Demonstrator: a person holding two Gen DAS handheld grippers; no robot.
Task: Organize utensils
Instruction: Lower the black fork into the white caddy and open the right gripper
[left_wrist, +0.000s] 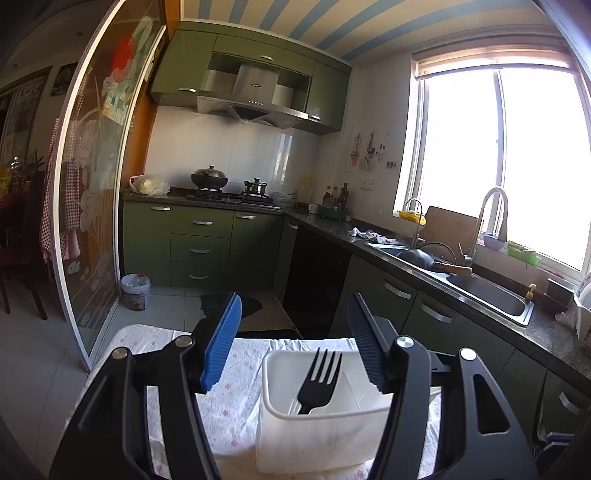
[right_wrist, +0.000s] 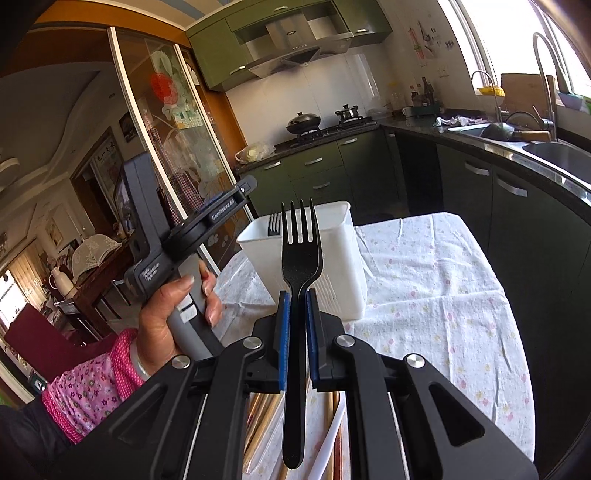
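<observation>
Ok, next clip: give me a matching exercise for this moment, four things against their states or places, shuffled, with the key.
Things:
1. left tongs
2. right tongs
3. fork in the white holder
4. white holder

States or places:
A. standing on the flowered tablecloth
B. shut on a black fork, tines up
C. open, nothing between the pads
D. leaning inside a compartment, tines up

Pairs: 1-C, 2-B, 3-D, 4-A
</observation>
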